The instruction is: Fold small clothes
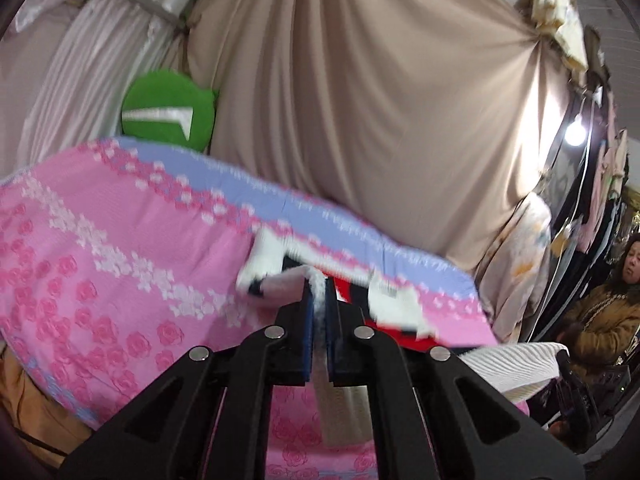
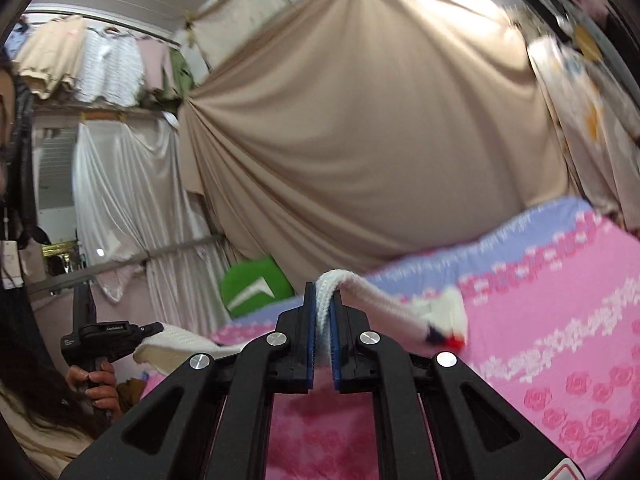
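Observation:
A small white knit garment with red and dark trim is held up over the pink rose-patterned bed cover (image 1: 100, 240). My left gripper (image 1: 319, 280) is shut on a white knit edge of it; its white, red and dark parts (image 1: 400, 308) hang blurred just beyond the fingertips. My right gripper (image 2: 324, 292) is shut on another white knit edge (image 2: 384, 300), which trails off right toward a red and dark tip (image 2: 448, 340). The left gripper also shows in the right wrist view (image 2: 112, 336), with cream knit cloth at its jaws.
A beige curtain (image 1: 380, 100) hangs behind the bed. A green cushion (image 1: 168, 116) sits at the bed's far edge. A person in a brown coat (image 1: 612, 304) stands at the right. Clothes hang on a rail (image 2: 100, 60) at the left.

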The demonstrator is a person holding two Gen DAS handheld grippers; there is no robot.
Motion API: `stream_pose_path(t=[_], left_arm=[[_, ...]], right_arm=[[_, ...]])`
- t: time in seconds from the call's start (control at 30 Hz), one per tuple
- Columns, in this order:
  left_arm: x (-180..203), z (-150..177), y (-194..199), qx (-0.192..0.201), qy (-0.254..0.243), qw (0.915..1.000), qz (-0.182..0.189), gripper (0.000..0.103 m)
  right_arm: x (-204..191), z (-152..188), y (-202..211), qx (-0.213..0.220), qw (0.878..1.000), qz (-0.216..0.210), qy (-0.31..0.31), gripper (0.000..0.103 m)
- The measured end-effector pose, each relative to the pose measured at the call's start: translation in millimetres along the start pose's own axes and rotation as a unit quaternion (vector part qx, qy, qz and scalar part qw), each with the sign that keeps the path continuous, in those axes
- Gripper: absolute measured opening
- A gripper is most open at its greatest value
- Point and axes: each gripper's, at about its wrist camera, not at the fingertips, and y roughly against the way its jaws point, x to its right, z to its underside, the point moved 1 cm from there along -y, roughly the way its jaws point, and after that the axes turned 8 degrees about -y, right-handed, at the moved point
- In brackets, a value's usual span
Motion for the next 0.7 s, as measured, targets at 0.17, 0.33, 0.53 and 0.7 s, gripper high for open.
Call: stream_pose_path(t=[0.17,0.33,0.53,0.7], left_arm=[[11.9,-20.8,2.7,0.043,-0.017,0.9989,-0.006,0.004],[2.2,-32.4,-82.7,-0.005,-0.018,0.9989,-0.044,0.004],[-23.9,-12.0,-228.3,-0.113,-0.012,0.9873,-0.11,0.004],[-47.7,21.4,-309.9,-0.183,-0.002,0.9687,-0.167,0.008]], right_arm=[[0.7,-25.6,-8.2,0.039,0.999,-0.032,-0.019,0.006],[52.5,-30.0,-78.5,-0.011,0.996,0.002,-0.086,0.006],[137.5,-10.5,-184.2,-0.093,0.974,0.093,-0.183,0.006],[174.1,25.9,-246.0,-0.148,0.957,0.175,-0.177,0.008]])
